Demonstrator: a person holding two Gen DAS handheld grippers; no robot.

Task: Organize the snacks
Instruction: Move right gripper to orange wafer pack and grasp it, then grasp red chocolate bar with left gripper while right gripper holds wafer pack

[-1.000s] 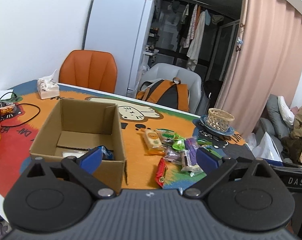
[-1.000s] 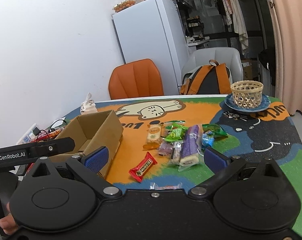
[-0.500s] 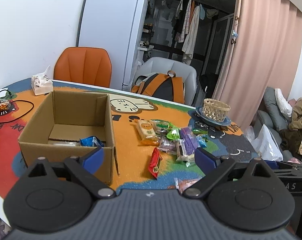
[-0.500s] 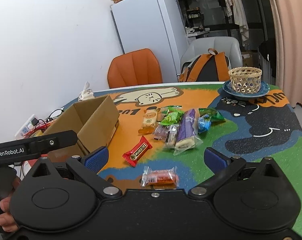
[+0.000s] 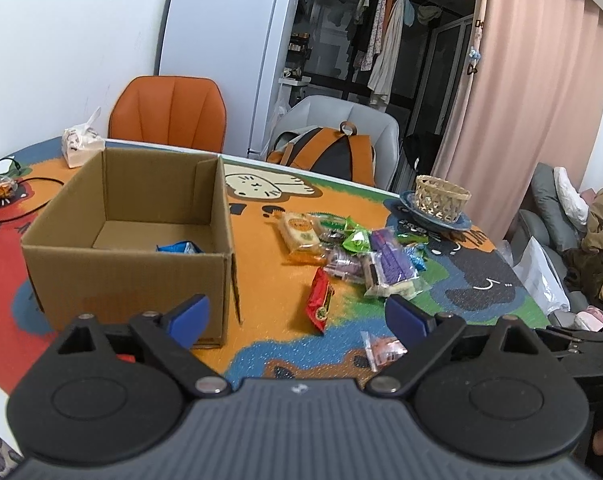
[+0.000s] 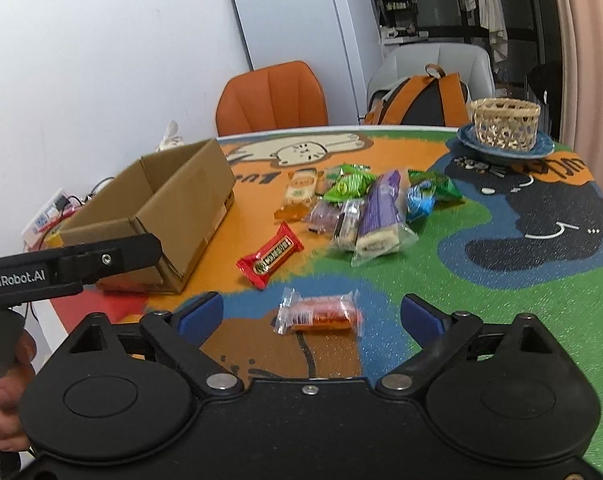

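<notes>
Right gripper [image 6: 312, 307]: jaws spread wide, nothing between the pads. Left gripper [image 5: 297, 312]: jaws likewise spread, empty.

Clear-wrapped orange snack [image 6: 316, 313] lies on the table mat [image 6: 501, 320] directly ahead of the right jaws, centred between the 2 pads. Its long axis runs crosswise, pad to pad, so closing would squeeze it end to end; my judgement is that a wrist turn would give a grip across the short side. In the left view the same packet [image 5: 383, 352] sits just beside the right-hand pad, off-centre. Right gripper is better lined up.

Red bar [image 6: 270, 256] lies further out, angled toward the cardboard box [image 6: 173, 216]. Box is left of both grippers and holds 1 blue packet [image 5: 179, 247]. Remaining snack pile [image 6: 365, 208] sits beyond, mid-table.
</notes>
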